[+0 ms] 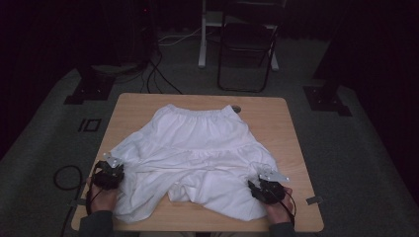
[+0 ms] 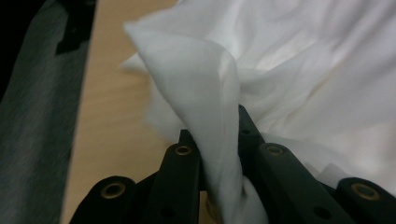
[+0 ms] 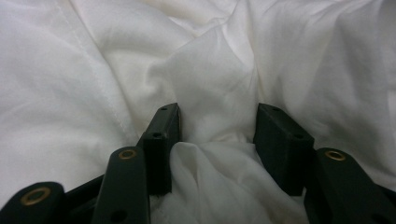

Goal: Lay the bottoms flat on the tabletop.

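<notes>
Your surface (image 1: 279, 123) is a pale wood-grain top with rounded corners, standing on grey carpet in a dark room. Spread across most of it lies a white garment (image 1: 197, 143), soft thin woven cloth with a gathered elastic waistband at the far edge and a seam running across its middle; it looks like a skirt or wide shorts. The far half lies fairly flat, while the near half is rumpled into loose folds and reaches almost to the near edge of the surface.

Beyond the far edge a black folding chair (image 1: 247, 47) stands on the floor, with black cables curling to its left.

Your left hand-held gripper (image 1: 108, 174) sits at the near left corner of the garment. In the left gripper view its black jaws are clenched on a fold of the white cloth, which rises between them in a peaked, tent-like flap above the bare wood.

Your right hand-held gripper (image 1: 266, 187) sits at the near right part of the garment, with its grey three-cornered plate on top. In the right gripper view its jaws stand apart, released, and a bunched ridge of cloth lies in the gap between them without being pinched.
</notes>
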